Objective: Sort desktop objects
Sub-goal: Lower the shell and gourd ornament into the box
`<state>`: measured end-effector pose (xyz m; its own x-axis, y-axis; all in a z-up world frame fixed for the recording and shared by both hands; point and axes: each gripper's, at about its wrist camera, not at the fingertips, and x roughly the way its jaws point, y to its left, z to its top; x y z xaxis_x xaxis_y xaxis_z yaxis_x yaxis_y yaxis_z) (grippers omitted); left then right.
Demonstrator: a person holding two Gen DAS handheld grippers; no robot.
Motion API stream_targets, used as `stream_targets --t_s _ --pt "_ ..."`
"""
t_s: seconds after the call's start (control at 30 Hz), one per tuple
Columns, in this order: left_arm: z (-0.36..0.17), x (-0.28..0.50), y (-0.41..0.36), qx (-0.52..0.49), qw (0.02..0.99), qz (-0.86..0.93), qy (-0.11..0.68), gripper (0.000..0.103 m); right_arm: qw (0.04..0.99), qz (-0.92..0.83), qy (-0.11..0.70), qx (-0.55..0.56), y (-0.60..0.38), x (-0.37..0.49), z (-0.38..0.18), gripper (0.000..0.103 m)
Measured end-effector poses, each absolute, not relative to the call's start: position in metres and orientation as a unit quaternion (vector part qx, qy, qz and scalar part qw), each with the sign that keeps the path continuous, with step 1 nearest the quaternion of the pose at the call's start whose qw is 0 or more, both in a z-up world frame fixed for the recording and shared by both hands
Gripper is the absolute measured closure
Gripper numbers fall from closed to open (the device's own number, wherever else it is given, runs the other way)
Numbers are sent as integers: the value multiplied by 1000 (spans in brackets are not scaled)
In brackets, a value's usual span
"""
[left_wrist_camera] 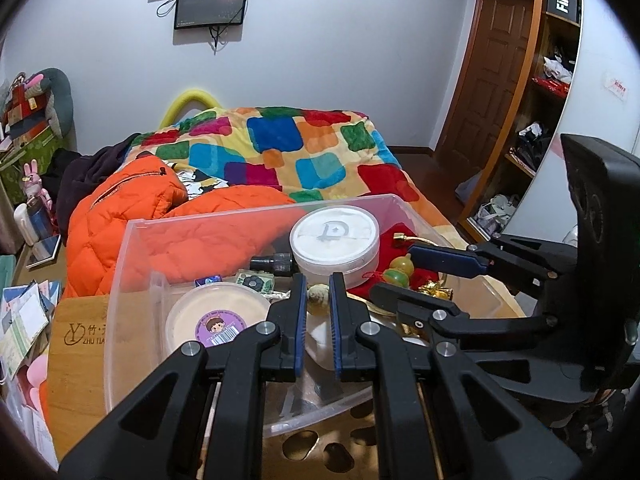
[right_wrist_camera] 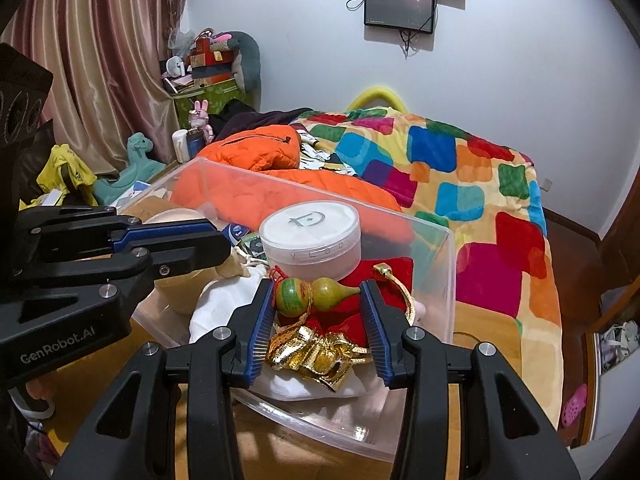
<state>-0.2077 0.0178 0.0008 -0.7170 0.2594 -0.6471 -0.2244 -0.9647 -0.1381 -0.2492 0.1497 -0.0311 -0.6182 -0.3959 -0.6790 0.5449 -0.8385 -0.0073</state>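
Clear plastic bin (right_wrist_camera: 450, 280) sits on a wooden desktop (right_wrist_camera: 484, 328), holding the sorted things. Inside, toward the far wall, we see a round white jar (right_wrist_camera: 310, 240) with a grey emblem on its lid; same jar in the left wrist view (left_wrist_camera: 335, 240). Just in front of it, a small green-and-yellow gourd charm (right_wrist_camera: 310, 294) lies on its side on a red cloth pouch (right_wrist_camera: 394, 268), tied with red cord. Nearer us, a crumpled gold fabric piece (right_wrist_camera: 316, 354) rests on white cloth (right_wrist_camera: 212, 312).

Our right gripper (right_wrist_camera: 318, 332) hangs over the bin's near part, jaws spread wide, the gourd and gold fabric between the blue pads with nothing gripped. Our left gripper (left_wrist_camera: 319, 324) also sits over the bin, jaws nearly together with a narrow gap; a small pale round object (left_wrist_camera: 319, 294) shows beyond the gap, and we cannot tell whether the tips touch it.

Left part of the bin: a shallow round tub (left_wrist_camera: 218, 320) with a purple cartoon sticker, a black ribbed cap (left_wrist_camera: 274, 264) lying by the white jar, and a small green printed packet (left_wrist_camera: 254, 281).

Beyond the desk, a bed with an orange quilted jacket (left_wrist_camera: 120, 216) and a multicoloured checked blanket (left_wrist_camera: 288, 148). Two dark screens (left_wrist_camera: 211, 2) hang on the white wall. Brown door (left_wrist_camera: 492, 68) and open shelves at right.
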Motion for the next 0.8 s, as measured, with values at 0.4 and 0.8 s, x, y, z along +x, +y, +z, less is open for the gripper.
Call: stream_targets --t_s 0.4,0.8 --pt "-1 -207 17 -353 126 927 -15 79 256 -894 108 353 153 -248 -29 55" --pt "7 -199 12 -340 125 932 -17 67 254 -899 86 347 165 -242 -16 53"
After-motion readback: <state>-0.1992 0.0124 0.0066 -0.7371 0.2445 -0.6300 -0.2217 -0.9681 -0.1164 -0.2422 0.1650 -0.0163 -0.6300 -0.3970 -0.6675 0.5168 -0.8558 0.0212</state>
